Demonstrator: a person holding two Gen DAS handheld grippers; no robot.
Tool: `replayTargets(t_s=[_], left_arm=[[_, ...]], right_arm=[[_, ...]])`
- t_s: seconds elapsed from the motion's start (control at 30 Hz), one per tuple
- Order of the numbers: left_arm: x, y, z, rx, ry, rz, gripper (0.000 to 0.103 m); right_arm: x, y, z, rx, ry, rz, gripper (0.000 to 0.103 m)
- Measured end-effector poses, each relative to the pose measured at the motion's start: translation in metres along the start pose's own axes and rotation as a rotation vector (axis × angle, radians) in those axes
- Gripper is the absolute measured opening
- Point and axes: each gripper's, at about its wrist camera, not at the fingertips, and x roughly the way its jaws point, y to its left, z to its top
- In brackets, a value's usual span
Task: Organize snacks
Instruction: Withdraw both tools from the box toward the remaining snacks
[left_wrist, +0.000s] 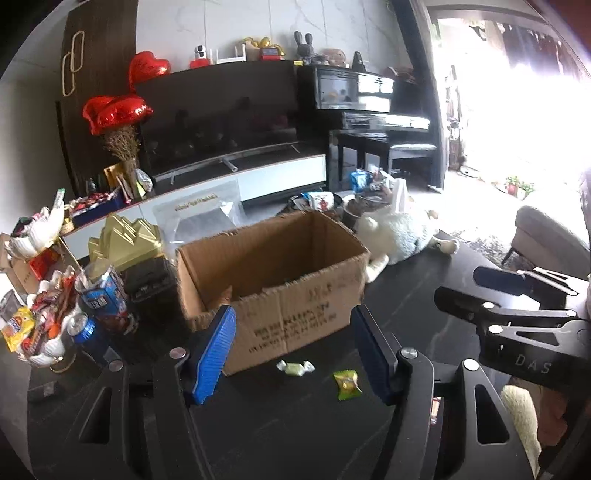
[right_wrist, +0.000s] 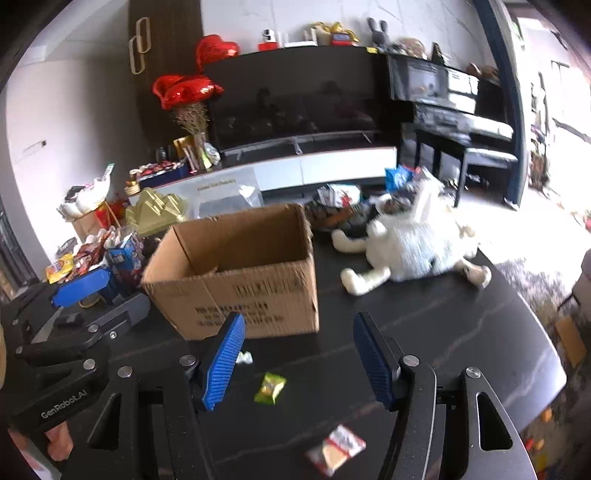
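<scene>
An open, empty-looking cardboard box (left_wrist: 295, 295) (right_wrist: 236, 280) stands on the dark table. In front of it lie a pale green wrapped candy (left_wrist: 295, 368) (right_wrist: 244, 357) and a green-yellow snack packet (left_wrist: 346, 384) (right_wrist: 270, 387). A red-and-white packet (right_wrist: 336, 448) lies nearer, under the right gripper. My left gripper (left_wrist: 293, 314) is open just before the box, with nothing between its blue pads. My right gripper (right_wrist: 300, 317) is also open and empty, to the right of the left one and above the small packets. Each gripper shows at the edge of the other's view.
A white plush toy (left_wrist: 399, 232) (right_wrist: 417, 240) lies right of the box. Left of it stand heaps of snacks in white bowls (left_wrist: 40, 332), a blue can (left_wrist: 83, 326), a blue carton (right_wrist: 125, 258) and a gold box (left_wrist: 123, 240). The table's edge (right_wrist: 546, 332) curves at right.
</scene>
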Motion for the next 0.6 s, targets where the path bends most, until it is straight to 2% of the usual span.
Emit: replayTargets(t_s=[0.2, 0.6], left_arm=[[-0.001, -0.012, -0.018, 0.019, 0.017, -0.015, 0.064], [0.018, -0.025, -0.057, 0.037, 0.103, -0.056, 0.064]], right_arm=[[0.001, -0.008, -0.029, 0.033, 0.065, -0.020, 0.062], [0.017, -0.021, -0.080, 0.103, 0.182, -0.033, 0.062]])
